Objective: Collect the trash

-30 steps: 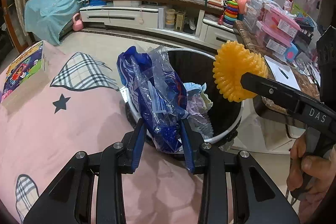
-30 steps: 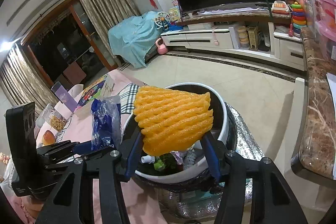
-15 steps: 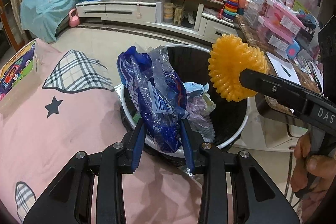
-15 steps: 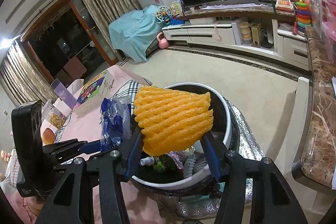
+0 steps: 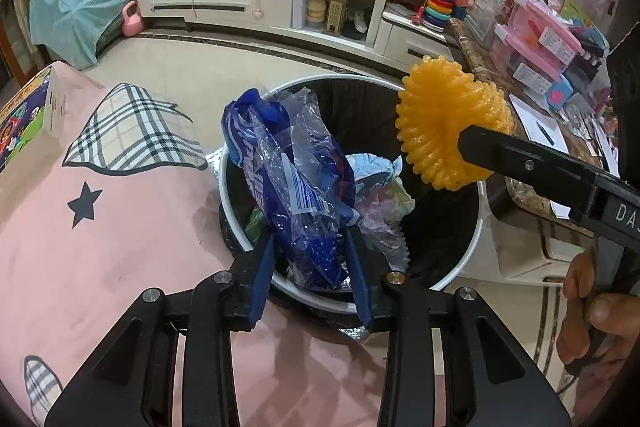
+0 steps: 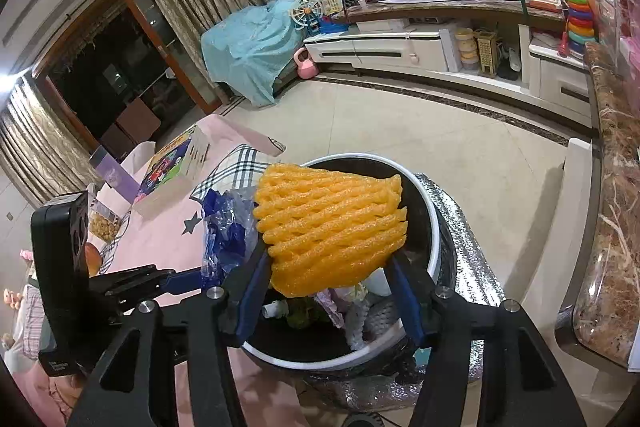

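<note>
Grippers over the white-rimmed round black bin [image 5: 460,275]: left gripper [image 5: 310,245] clamps a crumpled blue plastic bag [image 5: 296,179], right gripper [image 6: 328,269] an orange foam fruit net [image 6: 332,223], both jaws just easing wider.

Right gripper [image 6: 326,269]: black frame, blue pads, closed against both sides of an orange foam fruit net [image 6: 330,227], held over the trash bin [image 6: 434,227]; jaws have just been opening slightly, net between them. Bin: round, white rim, dark liner, holding crumpled wrappers and scraps, with silver foil beneath it. Left gripper [image 6: 192,277]: low at left, gripping a blue and clear plastic bag [image 6: 226,227] at the bin's left edge. Pink cloth [image 6: 160,239] with star and plaid patches covers the surface at left.
</note>
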Demonstrator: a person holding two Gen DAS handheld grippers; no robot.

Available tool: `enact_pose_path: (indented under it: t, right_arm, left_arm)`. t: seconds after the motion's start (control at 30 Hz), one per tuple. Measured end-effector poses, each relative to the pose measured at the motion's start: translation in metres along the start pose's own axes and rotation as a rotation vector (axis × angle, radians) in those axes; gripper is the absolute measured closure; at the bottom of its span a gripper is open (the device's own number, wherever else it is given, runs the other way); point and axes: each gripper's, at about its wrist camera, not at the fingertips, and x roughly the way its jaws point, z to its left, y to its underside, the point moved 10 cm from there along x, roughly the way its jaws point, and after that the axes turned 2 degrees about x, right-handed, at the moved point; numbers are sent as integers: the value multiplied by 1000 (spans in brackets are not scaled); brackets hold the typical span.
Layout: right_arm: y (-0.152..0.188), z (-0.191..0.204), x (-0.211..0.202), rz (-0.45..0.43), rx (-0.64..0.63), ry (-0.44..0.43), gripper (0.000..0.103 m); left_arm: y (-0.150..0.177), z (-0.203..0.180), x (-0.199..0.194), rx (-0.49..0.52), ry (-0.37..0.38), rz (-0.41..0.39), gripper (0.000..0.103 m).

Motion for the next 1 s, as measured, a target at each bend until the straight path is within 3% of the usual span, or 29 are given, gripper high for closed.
enact_pose_path:
  t: [0.07, 0.2, 0.43, 0.7, 0.8, 0.9, 1.0]
  right_arm:
    - [-1, -1, 2, 10, 4, 3, 38]
    - [-1, -3, 5, 26, 18, 0, 33]
    - [2, -1, 1, 21, 43, -12, 31]
    - [11, 10, -21, -66, 89, -36, 28]
    - [19, 17, -35, -110, 105, -48, 26]
    - [31, 29, -50, -158, 112, -59, 17]
    - [46, 43, -65, -198, 114, -66, 16]
  left_arm:
    - [-2, 0, -1, 6, -3, 1, 64]
    - [-2, 3, -7, 7, -27, -21, 40]
    - [11, 12, -25, -19, -23, -54, 36]
    - [44, 36, -61, -140, -19, -139, 33]
    - [59, 45, -79, -172, -41, -178, 32]
    - [72, 49, -97, -190, -65, -217, 32]
    - [85, 57, -119, -207, -108, -267, 31]
